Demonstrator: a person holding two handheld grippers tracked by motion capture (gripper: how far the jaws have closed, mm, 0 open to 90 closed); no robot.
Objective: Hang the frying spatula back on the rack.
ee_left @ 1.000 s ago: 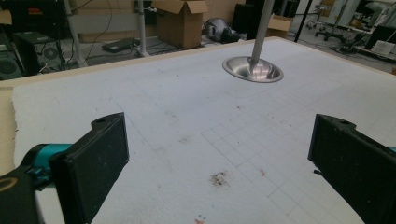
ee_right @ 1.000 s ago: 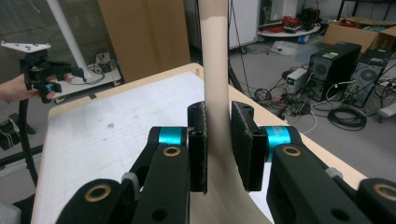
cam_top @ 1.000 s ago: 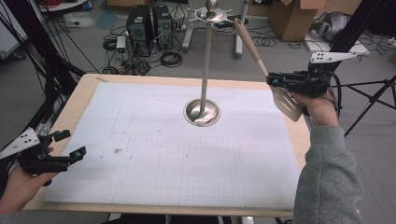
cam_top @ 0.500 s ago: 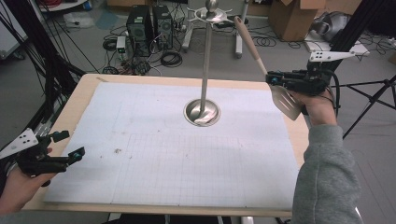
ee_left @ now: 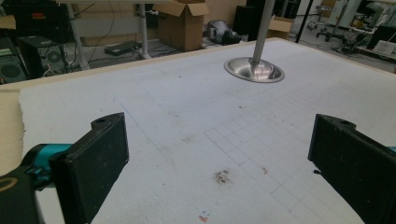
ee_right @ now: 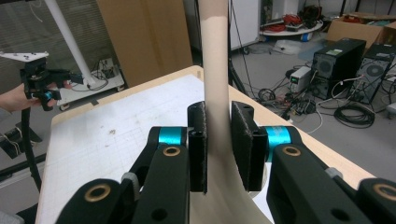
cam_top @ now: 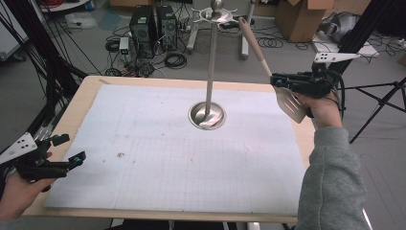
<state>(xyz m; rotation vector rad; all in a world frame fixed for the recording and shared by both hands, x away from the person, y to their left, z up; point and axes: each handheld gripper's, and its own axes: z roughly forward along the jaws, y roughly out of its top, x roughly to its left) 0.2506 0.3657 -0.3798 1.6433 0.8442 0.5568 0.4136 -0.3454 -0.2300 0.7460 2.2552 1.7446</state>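
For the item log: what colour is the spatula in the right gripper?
Beige spatula; clearest in the right gripper view.

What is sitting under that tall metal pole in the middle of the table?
The metal pole rises from a round shiny base, which rests on the white gridded sheet covering the wooden table. What lies beneath the base itself is covered.

Right gripper (cam_top: 277,81) clamped on a beige slotted spatula (cam_top: 268,72), handle slanting up from it toward a steel hook stand (cam_top: 209,96), left gripper (cam_top: 67,149) well apart, jaws spread, over white foam board (cam_top: 191,167).
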